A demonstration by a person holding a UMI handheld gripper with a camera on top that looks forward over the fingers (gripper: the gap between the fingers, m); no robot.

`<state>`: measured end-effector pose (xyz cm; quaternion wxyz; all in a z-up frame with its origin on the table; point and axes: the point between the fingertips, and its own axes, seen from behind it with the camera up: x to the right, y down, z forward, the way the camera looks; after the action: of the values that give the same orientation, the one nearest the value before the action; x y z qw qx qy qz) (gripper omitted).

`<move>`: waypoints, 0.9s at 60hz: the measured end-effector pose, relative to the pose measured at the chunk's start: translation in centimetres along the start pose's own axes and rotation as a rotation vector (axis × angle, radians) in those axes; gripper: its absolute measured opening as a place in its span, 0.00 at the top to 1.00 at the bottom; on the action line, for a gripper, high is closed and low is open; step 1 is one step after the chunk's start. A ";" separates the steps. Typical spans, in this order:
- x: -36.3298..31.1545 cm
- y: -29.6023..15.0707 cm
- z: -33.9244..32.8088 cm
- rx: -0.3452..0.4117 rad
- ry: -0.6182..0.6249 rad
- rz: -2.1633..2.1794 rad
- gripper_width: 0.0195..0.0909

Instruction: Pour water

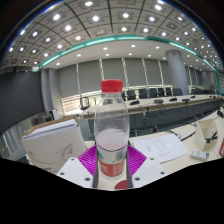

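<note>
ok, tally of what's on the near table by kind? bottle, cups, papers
Bottle: 1, clear with a red cap, held between the gripper fingers
White cup: 1, off to the right
Paper sheets: 1, beside the bottle
Total: 3
Anything smaller on the table is too unclear to count.

Bottle [112, 128] upright between fingers [90, 160], on table [170, 150]. Left of bottle: a box [52, 142]. Right of bottle: paper [163, 147], cup [209, 127] beyond it. Behind bottle: long desk [150, 104] with chairs [148, 94].
</note>
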<state>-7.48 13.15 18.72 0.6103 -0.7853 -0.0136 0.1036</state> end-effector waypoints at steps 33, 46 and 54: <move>4.0 10.8 2.6 -0.116 -0.048 -0.087 0.57; 3.2 10.3 0.4 -0.180 -0.031 -0.130 0.09; 2.0 7.9 -4.2 -0.197 -0.017 -0.142 0.07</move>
<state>-5.62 7.46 11.83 0.5356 -0.8377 -0.0844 0.0647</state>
